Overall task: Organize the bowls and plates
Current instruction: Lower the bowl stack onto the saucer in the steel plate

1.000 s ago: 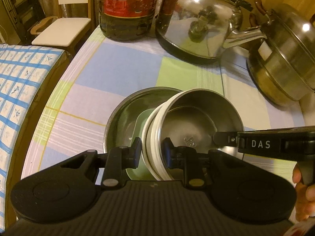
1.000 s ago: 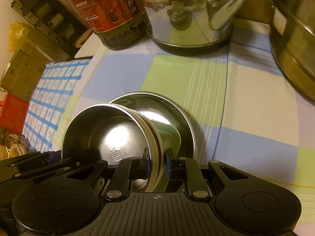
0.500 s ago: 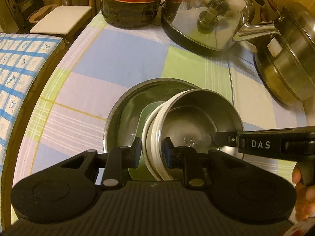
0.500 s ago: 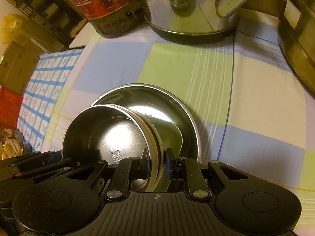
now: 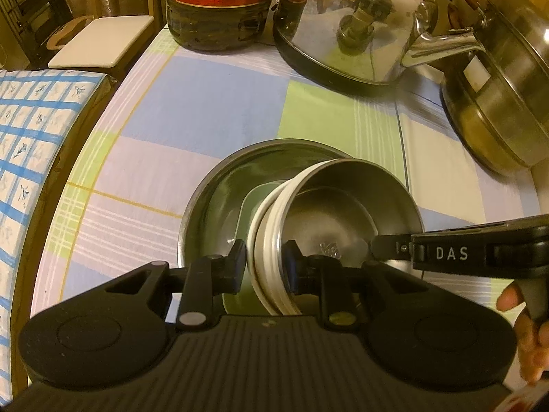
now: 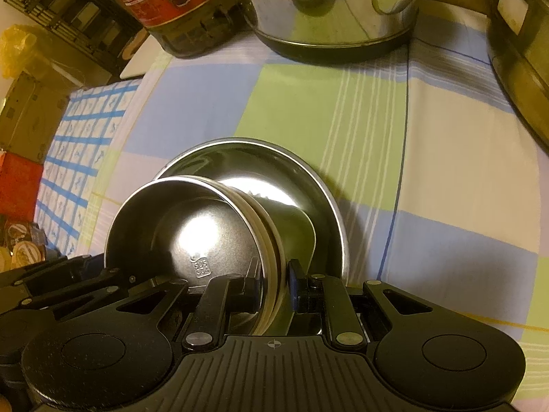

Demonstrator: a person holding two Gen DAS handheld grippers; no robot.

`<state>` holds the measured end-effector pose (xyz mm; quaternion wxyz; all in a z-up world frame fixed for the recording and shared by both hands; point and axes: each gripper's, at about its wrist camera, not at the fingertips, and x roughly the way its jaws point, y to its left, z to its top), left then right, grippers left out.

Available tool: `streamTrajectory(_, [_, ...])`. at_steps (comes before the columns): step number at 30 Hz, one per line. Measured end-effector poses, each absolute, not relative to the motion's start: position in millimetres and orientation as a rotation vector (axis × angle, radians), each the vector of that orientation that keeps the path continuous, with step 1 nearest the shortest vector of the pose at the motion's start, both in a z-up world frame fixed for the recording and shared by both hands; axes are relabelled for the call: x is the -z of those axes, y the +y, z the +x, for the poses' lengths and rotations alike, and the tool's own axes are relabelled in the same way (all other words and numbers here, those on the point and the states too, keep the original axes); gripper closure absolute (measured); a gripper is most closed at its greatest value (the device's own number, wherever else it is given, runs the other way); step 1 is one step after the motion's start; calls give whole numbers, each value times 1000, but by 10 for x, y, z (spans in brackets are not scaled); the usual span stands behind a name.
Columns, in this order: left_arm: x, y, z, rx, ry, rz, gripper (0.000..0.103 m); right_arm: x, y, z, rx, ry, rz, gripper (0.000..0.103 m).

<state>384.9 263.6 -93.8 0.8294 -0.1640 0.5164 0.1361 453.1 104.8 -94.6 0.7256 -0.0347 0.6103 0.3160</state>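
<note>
A nested stack of bowls, steel inside [image 5: 343, 213] with white rims [image 5: 267, 240], is held between both grippers. My left gripper [image 5: 264, 264] is shut on the stack's left rim. My right gripper [image 6: 272, 281] is shut on its right rim; its black body also shows in the left wrist view [image 5: 463, 252]. The stack [image 6: 206, 230] tilts above a wide steel plate [image 5: 219, 199] on the checked tablecloth, also in the right wrist view [image 6: 308, 185]. A pale green dish [image 5: 247, 206] lies under the stack; whether it is part of the stack or rests in the plate, I cannot tell.
At the back stand a dark oil bottle [image 5: 219, 3], a shiny steel kettle [image 5: 357, 24] and a large steel pot [image 5: 507, 96] at the right. A blue-checked cushion [image 5: 31, 130] lies beyond the table's left edge. A white stool [image 5: 103, 41] is further back.
Both grippers with the bowl stack have moved forward, toward the kettle and bottle. The grip on the stack is unchanged.
</note>
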Motion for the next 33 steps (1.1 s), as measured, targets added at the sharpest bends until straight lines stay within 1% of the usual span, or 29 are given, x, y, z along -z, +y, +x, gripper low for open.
streamTrajectory(5, [946, 2641, 3841, -280, 1093, -338, 81, 947, 993, 4544, -709, 1342, -43, 86])
streamTrajectory(12, [906, 2639, 3779, -273, 1065, -337, 80, 852, 881, 4451, -739, 1254, -14, 85])
streamTrajectory(19, [787, 2614, 3736, -275, 997, -289, 80, 838, 724, 4366, -771, 1153, 85, 85])
streamTrajectory(21, [790, 2600, 3742, -269, 996, -273, 85, 837, 694, 4361, -765, 1127, 115, 85])
streamTrajectory(22, [790, 2594, 3744, -257, 995, -272, 92, 838, 690, 4363, -769, 1124, 128, 85])
streamTrajectory(23, [787, 2591, 3751, -245, 997, -278, 94, 831, 697, 4371, -772, 1125, 135, 86])
streamTrajectory(24, [783, 2580, 3754, -245, 997, -277, 94, 829, 698, 4378, -772, 1126, 141, 93])
streamTrajectory(28, [788, 2591, 3764, -245, 1011, -287, 94, 806, 734, 4408, -761, 1147, 135, 93])
streamTrajectory(33, [788, 2660, 3803, -234, 1037, -325, 94, 797, 783, 4520, -724, 1231, 145, 93])
